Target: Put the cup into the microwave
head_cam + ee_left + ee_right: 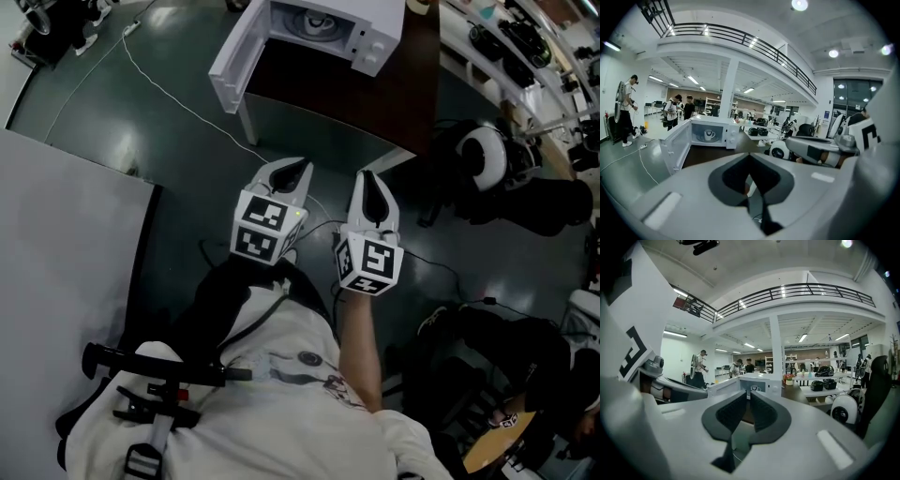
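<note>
Premises: a large open hall with a railed mezzanine, dark green floor (141, 112), people standing well beyond the microwave (375, 37). A white cable (178, 98) runs across the floor left of the microwave. The microwave stands on a dark table (375, 103). Its door (234, 61) is swung fully open on the left side and juts out towards the person. The cup (709, 135) is already inside the microwave, upright on the turntable, with nothing touching it. Both tools are held close to the person's body, well short of the microwave and out over the floor, pointing towards it. The left gripper (298, 169) has its jaws brought together and holds nothing. The right gripper (367, 180) shows a narrow gap between its jaws, also with nothing in it. Governing relation: the cup lies straight ahead of both tools, deep in the cavity and well apart from them. The open door lies ahead and slightly left, on the left gripper's side. Judgement: placement appears complete and only the door remains open. If it is to be shut, the left gripper is the nearer and better placed, pushing the door's free edge round towards the microwave front. Dark equipment lies on the floor right of the microwave, clear of any such path.
</note>
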`<state>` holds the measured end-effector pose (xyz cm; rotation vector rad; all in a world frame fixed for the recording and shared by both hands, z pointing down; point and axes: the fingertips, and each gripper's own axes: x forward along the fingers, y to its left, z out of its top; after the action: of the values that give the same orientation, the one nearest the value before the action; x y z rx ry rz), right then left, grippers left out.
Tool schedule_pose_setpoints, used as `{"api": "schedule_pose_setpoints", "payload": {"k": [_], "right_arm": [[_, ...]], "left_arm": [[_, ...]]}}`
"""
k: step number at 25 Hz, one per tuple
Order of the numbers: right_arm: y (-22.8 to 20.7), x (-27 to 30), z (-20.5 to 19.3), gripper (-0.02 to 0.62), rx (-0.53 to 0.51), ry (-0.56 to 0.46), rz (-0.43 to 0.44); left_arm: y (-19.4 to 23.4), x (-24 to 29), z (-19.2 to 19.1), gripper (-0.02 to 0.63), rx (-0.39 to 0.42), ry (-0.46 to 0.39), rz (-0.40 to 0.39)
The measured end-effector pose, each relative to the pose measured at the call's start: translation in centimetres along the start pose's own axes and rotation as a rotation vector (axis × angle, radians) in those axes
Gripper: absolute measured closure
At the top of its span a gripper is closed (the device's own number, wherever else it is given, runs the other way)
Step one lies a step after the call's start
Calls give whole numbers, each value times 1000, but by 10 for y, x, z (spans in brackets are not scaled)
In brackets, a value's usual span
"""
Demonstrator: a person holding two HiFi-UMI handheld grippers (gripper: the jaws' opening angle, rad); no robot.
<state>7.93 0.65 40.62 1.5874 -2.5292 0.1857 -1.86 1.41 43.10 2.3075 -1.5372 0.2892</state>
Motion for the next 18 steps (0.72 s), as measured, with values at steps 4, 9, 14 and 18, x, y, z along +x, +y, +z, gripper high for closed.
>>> {"api": "schedule_pose_setpoints", "payload": {"k": [4, 9, 14, 18], "right_arm": [[19, -13, 1, 572, -7, 8, -2], [54, -36, -6, 573, 2, 17, -11], [87, -59, -9, 574, 0, 6, -22], [110, -83, -9, 574, 0, -4, -48]], "left_arm": [[2, -21, 0, 607, 4, -16, -11], [12, -62, -18, 607, -5, -7, -19], [23, -106, -33, 607, 0, -11, -22], [27, -138, -45, 607, -5, -18, -38]]}}
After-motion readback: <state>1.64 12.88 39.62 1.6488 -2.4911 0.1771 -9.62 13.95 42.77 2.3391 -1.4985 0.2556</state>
